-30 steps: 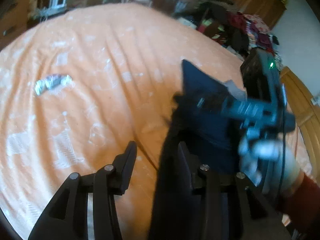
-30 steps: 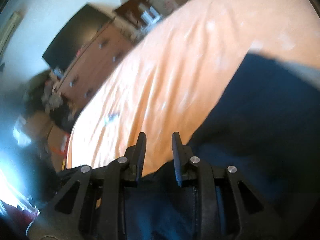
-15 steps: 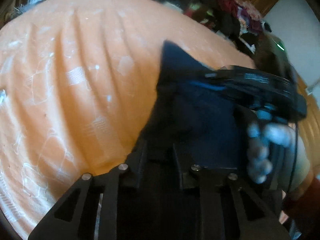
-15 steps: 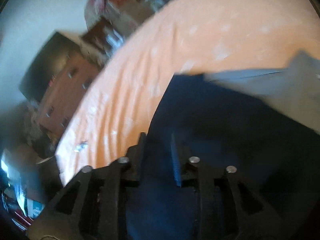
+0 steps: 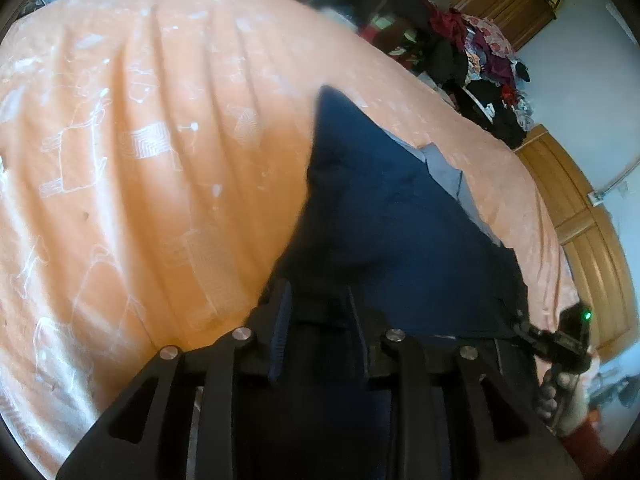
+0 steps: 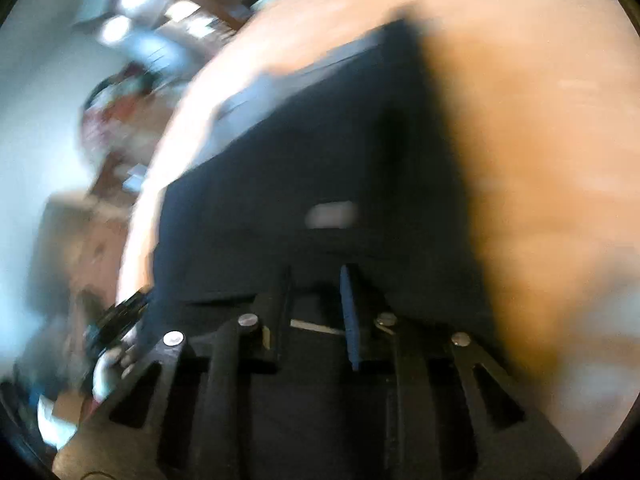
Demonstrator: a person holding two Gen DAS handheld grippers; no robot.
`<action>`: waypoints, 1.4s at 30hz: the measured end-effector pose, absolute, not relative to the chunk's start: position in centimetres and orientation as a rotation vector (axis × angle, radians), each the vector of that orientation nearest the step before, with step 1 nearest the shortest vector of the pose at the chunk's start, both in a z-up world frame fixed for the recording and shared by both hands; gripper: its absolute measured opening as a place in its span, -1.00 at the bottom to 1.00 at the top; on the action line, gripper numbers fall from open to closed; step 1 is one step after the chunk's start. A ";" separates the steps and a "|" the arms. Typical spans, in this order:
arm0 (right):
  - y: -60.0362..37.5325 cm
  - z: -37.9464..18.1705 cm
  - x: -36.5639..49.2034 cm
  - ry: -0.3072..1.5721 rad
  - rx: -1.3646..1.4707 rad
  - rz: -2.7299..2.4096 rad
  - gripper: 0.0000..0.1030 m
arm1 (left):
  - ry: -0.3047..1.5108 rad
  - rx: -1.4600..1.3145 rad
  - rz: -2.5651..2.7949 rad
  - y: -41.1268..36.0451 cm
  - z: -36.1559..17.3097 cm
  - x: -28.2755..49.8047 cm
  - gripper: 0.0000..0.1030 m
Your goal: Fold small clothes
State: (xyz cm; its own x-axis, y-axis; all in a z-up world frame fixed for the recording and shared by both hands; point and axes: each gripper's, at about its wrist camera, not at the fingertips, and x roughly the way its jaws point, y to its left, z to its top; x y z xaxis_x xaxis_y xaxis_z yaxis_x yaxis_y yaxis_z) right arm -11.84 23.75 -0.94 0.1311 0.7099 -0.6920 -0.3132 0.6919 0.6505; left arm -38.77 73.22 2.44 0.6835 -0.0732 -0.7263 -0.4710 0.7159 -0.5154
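Navy garment [image 5: 392, 216]: your left gripper [image 5: 318, 312] and right gripper [image 6: 316, 292] each pinch its near hem; cloth runs toward 12 o'clock over the orange bedsheet [image 5: 140, 140].

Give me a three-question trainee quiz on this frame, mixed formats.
1. True or false: the garment is dark blue.
2. What lies under the garment? A) orange bedspread B) bare wood floor C) glass table
3. Fill in: the left gripper grips the garment's near ____.

Key: 1 true; 2 A, the bedspread; 3 edge. The right gripper grips that edge too.
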 end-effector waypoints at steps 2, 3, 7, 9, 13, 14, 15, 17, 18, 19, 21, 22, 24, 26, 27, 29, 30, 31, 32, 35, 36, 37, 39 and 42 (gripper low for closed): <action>21.1 0.9 -12.3 1.192 0.377 0.693 -0.49 | 0.820 -0.745 0.256 72.7 3.1 -39.7 -0.32; 20.3 2.5 -13.2 1.157 0.356 0.688 -0.37 | 0.835 -0.719 0.264 72.1 3.7 -40.5 -0.22; 19.6 7.3 -18.6 1.016 0.080 0.576 0.24 | 0.898 -0.465 0.356 68.3 6.1 -43.0 0.01; 19.3 7.6 -22.1 0.953 -0.060 0.496 0.37 | 0.912 -0.291 0.411 64.9 7.2 -44.3 0.09; 21.4 5.0 -29.1 0.882 -0.232 0.526 0.49 | 0.883 -0.161 0.462 60.1 7.5 -45.5 0.18; 22.0 3.9 -30.0 0.887 -0.239 0.529 0.53 | 0.883 -0.166 0.468 59.6 7.1 -45.5 0.22; 21.9 2.5 -30.3 0.913 -0.226 0.527 0.53 | 0.902 -0.182 0.476 59.3 6.0 -45.4 0.26; 21.2 0.6 -30.2 0.918 -0.170 0.508 0.69 | 0.927 -0.202 0.490 59.2 4.6 -45.1 0.31; 20.6 0.3 -30.0 0.898 -0.150 0.495 0.77 | 0.912 -0.192 0.494 59.1 4.2 -45.3 0.38; 20.5 0.2 -29.6 0.904 -0.141 0.487 0.87 | 0.905 -0.191 0.494 59.3 4.0 -45.5 0.40; 20.5 0.2 -29.0 0.924 -0.124 0.488 0.94 | 0.907 -0.205 0.489 59.5 4.0 -45.5 0.44; 20.5 0.2 -28.8 0.925 -0.127 0.491 0.96 | 0.906 -0.205 0.488 59.4 3.9 -45.5 0.45; 20.5 0.0 -28.8 0.914 -0.125 0.500 0.99 | 0.898 -0.204 0.487 59.2 3.8 -45.6 0.49; 20.3 -0.1 -28.9 0.898 -0.120 0.508 0.99 | 0.894 -0.203 0.489 59.1 3.6 -45.5 0.52; 20.4 0.0 -28.9 0.894 -0.118 0.509 1.00 | 0.894 -0.202 0.491 59.0 3.6 -45.5 0.53; 20.2 0.0 -29.1 0.895 -0.112 0.515 1.00 | 0.893 -0.201 0.492 58.9 3.5 -45.4 0.54; 20.1 0.1 -29.4 0.897 -0.112 0.517 1.00 | 0.892 -0.201 0.491 59.0 3.5 -45.4 0.54; 20.0 0.2 -29.7 0.897 -0.111 0.519 1.00 | 0.892 -0.202 0.490 58.9 3.4 -45.4 0.54; 20.0 0.1 -29.7 0.897 -0.111 0.521 1.00 | 0.891 -0.203 0.490 58.9 3.4 -45.3 0.54; 19.8 0.2 -29.9 0.900 -0.110 0.527 1.00 | 0.889 -0.217 0.481 59.2 3.4 -45.3 0.57; 19.8 0.2 -29.9 0.904 -0.111 0.531 1.00 | 0.888 -0.222 0.474 59.3 3.4 -45.4 0.59; 19.8 0.2 -29.7 0.911 -0.110 0.535 1.00 | 0.886 -0.225 0.470 59.3 3.4 -45.4 0.59; 19.7 0.3 -29.7 0.922 -0.107 0.540 1.00 | 0.880 -0.237 0.450 59.5 3.5 -45.6 0.68; 19.6 0.3 -29.8 0.921 -0.105 0.546 1.00 | 0.879 -0.244 0.443 59.6 3.5 -45.6 0.69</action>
